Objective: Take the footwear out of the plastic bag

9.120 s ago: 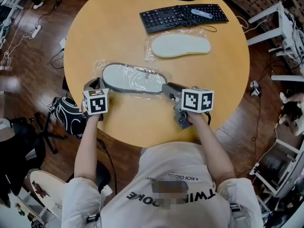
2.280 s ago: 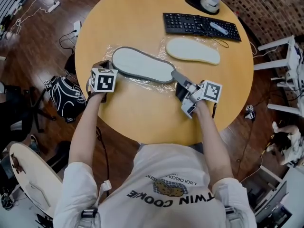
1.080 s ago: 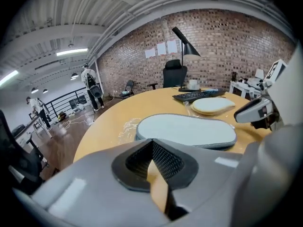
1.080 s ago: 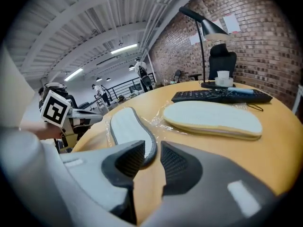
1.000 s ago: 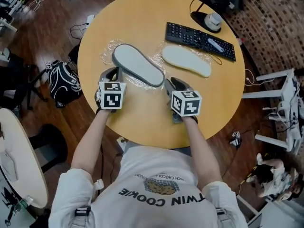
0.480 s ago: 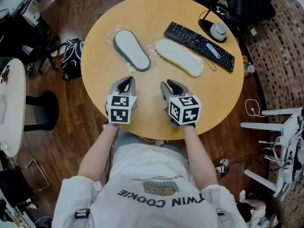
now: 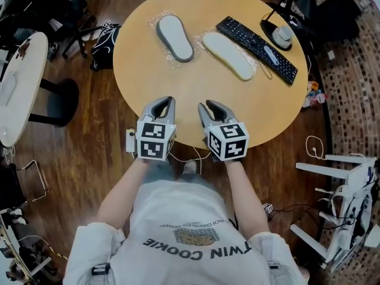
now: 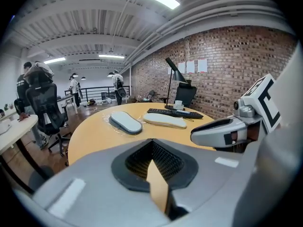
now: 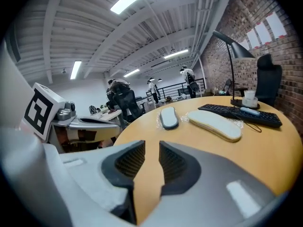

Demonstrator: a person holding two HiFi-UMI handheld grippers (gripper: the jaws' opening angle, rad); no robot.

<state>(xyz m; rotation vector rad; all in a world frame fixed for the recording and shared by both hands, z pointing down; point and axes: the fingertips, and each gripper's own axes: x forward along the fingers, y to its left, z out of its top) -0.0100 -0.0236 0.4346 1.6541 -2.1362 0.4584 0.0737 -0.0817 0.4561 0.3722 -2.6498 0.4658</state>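
Observation:
A grey-rimmed slipper (image 7: 175, 35) lies sole up on crinkled clear plastic at the far left of the round wooden table (image 7: 178, 88). A cream slipper (image 7: 227, 55) lies beside it on its own plastic. Both also show in the left gripper view, grey (image 8: 125, 122) and cream (image 8: 163, 120), and in the right gripper view, grey (image 9: 169, 117) and cream (image 9: 215, 124). My left gripper (image 7: 161, 101) hovers at the near table edge, its tips meeting, nothing held. My right gripper (image 7: 209, 105) sits beside it, jaws apart and empty. Both are far from the slippers.
A black keyboard (image 7: 258, 47) and a desk lamp's base (image 7: 284, 34) stand at the table's far right. A black bag (image 7: 105, 40) lies on the wood floor at the left, near a white table (image 7: 21, 82). White frames (image 7: 344, 218) stand at the right. People stand far off.
Both grippers have drawn back from the grey slipper to the table's near edge and hold nothing. The grey slipper stays lying on its plastic, farther from them.

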